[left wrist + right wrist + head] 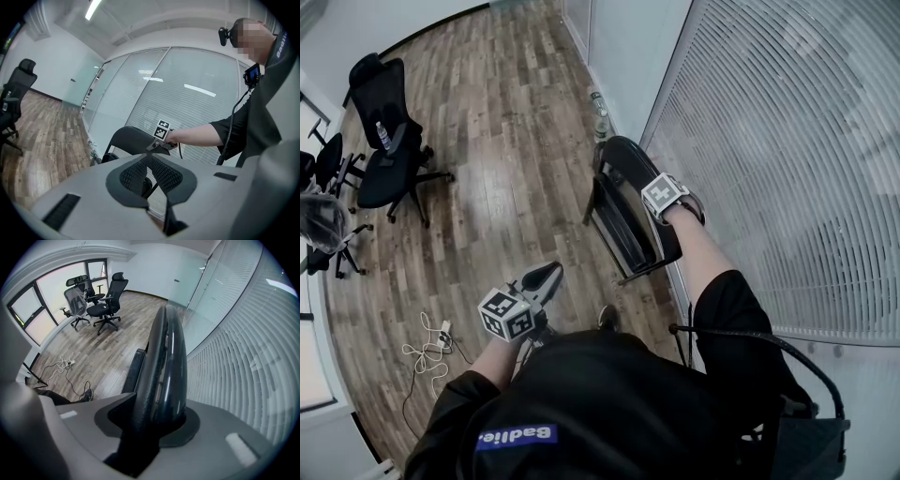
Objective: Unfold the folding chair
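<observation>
The black folding chair stands folded on the wood floor beside the blind-covered glass wall. My right gripper points down onto the top edge of its backrest, and the jaws are shut on that rim from both sides. The left gripper view shows the same grip on the chair from the side, with the right gripper on top. My left gripper hovers close to my body, left of the chair and apart from it. It is shut with nothing between its pads.
Black office chairs stand at the far left by the windows. A white cable tangle lies on the floor near my left side. Bottles stand at the wall's foot behind the chair. Glass wall with blinds runs along the right.
</observation>
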Tool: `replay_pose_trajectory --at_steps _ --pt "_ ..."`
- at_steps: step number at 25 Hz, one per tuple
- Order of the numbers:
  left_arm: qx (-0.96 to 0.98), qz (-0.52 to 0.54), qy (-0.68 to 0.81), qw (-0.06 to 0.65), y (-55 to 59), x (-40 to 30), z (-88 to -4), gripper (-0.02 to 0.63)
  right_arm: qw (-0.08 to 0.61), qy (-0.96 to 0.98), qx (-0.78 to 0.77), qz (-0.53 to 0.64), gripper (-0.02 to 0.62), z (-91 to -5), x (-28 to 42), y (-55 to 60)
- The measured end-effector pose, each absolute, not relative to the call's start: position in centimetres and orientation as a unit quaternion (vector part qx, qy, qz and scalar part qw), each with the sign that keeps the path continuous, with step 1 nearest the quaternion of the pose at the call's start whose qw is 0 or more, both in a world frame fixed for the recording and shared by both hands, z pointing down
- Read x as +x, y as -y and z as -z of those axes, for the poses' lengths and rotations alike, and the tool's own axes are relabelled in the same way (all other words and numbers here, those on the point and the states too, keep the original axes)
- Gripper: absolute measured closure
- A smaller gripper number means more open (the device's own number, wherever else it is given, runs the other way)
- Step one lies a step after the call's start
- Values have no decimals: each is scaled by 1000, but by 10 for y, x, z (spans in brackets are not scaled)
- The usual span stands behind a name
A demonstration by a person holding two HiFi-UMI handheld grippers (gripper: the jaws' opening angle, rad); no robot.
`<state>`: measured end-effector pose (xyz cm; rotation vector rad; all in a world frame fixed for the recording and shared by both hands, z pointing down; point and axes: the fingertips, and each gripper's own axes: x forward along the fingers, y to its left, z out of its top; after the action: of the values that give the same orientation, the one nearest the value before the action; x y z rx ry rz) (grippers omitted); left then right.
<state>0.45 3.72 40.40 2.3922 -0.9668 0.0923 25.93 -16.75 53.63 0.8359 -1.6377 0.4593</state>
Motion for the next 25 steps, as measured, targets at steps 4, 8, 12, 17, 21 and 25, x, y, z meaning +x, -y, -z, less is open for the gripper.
replay_pose_trajectory --at_steps 4,8,12,17,21,25 --pt "890 -39 352 287 -35 10 -410 570 584 701 358 -198 459 -536 261 168" --pt "889 -42 346 296 -31 14 -413 555 584 701 359 -198 459 -535 261 169" --pt "888 -41 342 303 -28 16 -418 543 585 699 360 -199 459 -536 259 168" --pt "885 -41 339 316 -25 19 -425 526 583 703 356 -199 459 -535 257 167" --pt "882 -38 340 324 -19 20 -427 517 585 702 356 -197 459 -532 255 167" --pt "878 -33 341 334 -15 25 -432 511 586 701 356 -196 457 -534 260 168"
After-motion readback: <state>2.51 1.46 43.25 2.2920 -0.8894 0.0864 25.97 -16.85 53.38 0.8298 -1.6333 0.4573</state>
